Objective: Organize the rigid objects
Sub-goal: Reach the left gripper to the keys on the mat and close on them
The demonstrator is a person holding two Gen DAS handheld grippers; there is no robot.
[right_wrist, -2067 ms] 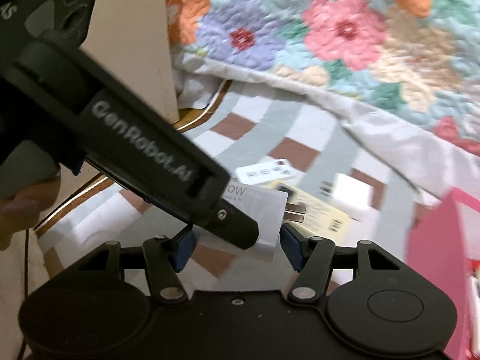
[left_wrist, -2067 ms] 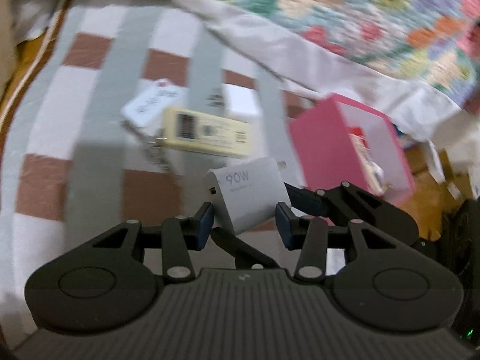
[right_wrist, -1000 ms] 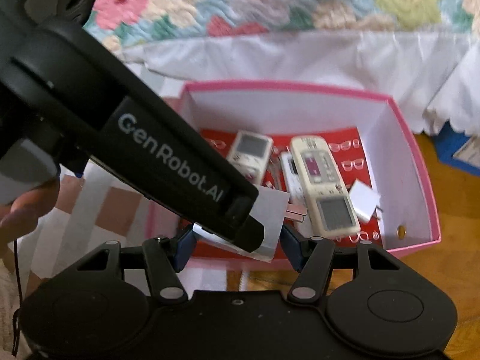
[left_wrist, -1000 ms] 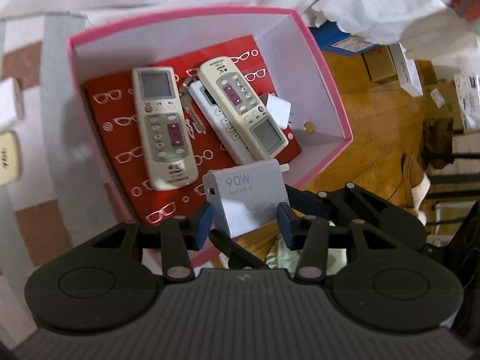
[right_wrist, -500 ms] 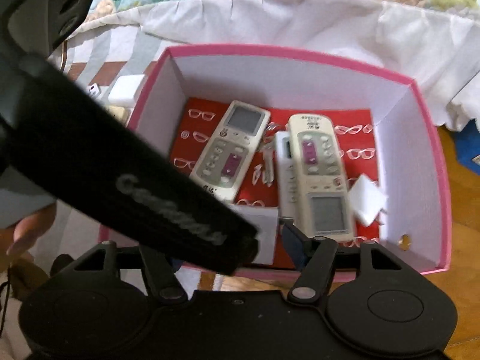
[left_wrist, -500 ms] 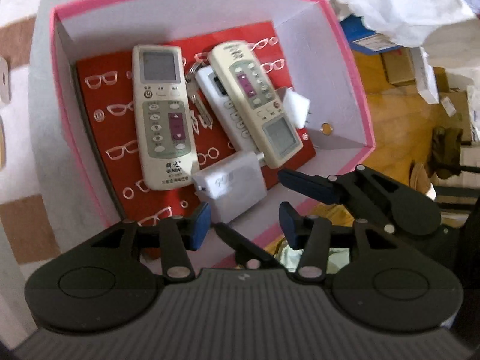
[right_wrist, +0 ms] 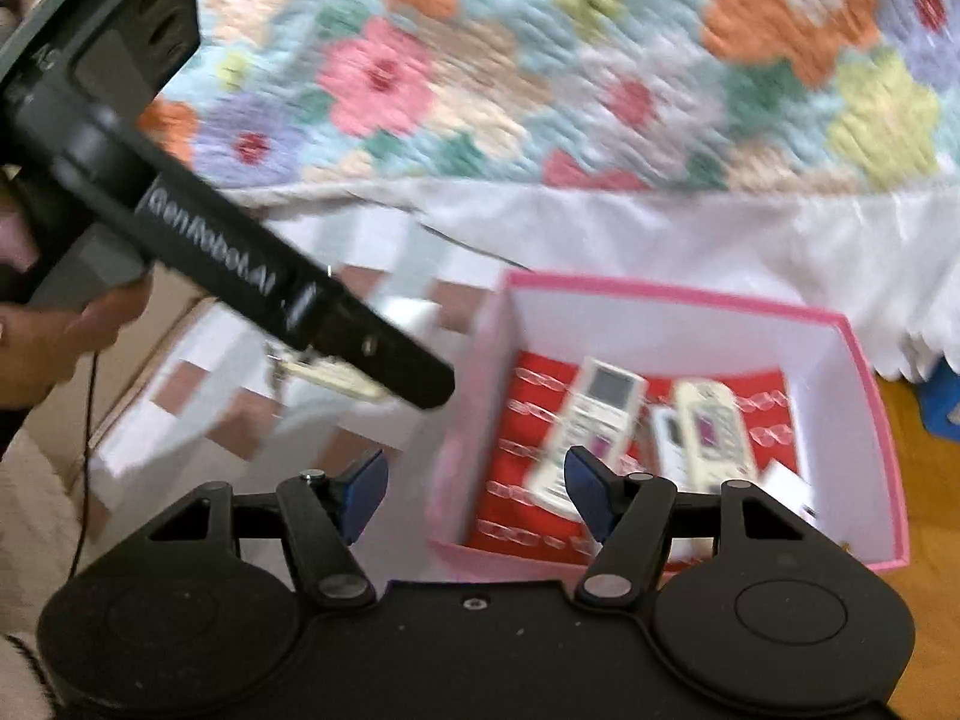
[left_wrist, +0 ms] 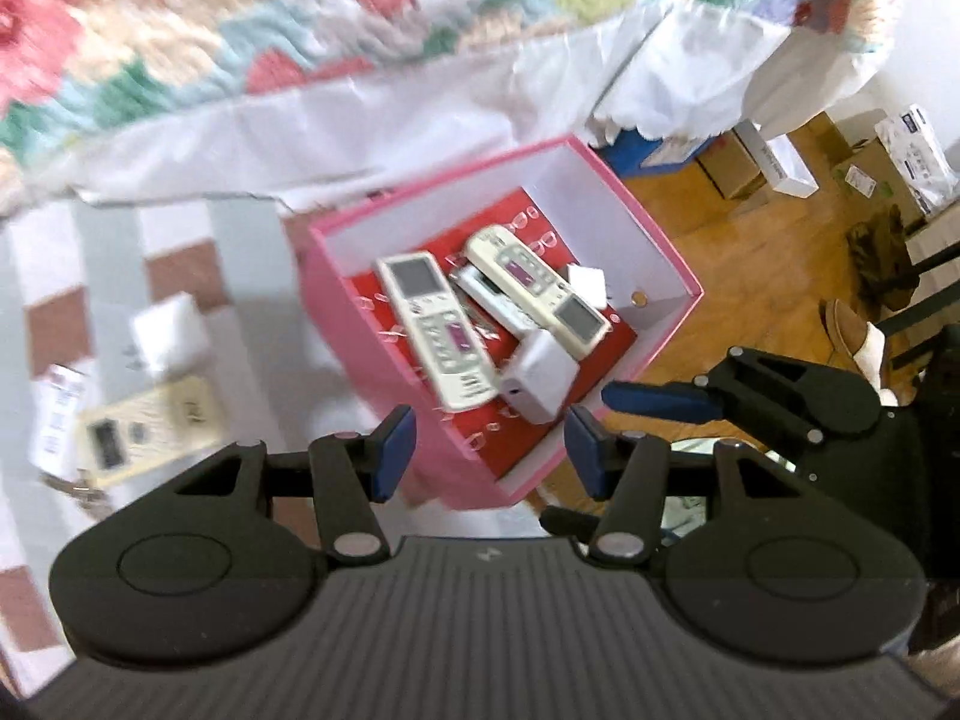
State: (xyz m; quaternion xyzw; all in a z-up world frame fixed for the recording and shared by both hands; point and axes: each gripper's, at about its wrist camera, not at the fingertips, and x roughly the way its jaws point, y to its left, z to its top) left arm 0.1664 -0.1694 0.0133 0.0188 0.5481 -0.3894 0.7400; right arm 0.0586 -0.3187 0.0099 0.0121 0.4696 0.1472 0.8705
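Left and right wrist views of a sorting scene on a bed covered by a checked cloth (left_wrist: 180,252) in white, grey and brown. The left gripper (left_wrist: 487,447) is shown with its jaws spread wide and nothing held between the blue pads (left_wrist: 393,441). The right gripper (right_wrist: 474,495) is likewise seen wide open and empty; in the left wrist view it appears at the right edge (left_wrist: 660,402), beside the box.

A pink box (left_wrist: 360,324) with white inner walls and a red lining printed with small spectacles is placed at the edge of the cloth, partly overhanging a wooden floor (left_wrist: 750,276). Inside it, a white charger (left_wrist: 540,375) is seen resting near the front corner, just beside two cream remote controls (left_wrist: 438,330) (left_wrist: 534,285); a third, white remote (left_wrist: 492,300) is partly covered between them. A small white adapter (left_wrist: 588,285) is lodged against the far right wall.

Outside the box, on the cloth, a white cube plug (left_wrist: 168,330), a cream power strip (left_wrist: 144,426) and a white labelled item (left_wrist: 57,414) are left lying, well apart from the box. A flowered quilt (right_wrist: 540,60) is shown behind. Much of both views is blurred.
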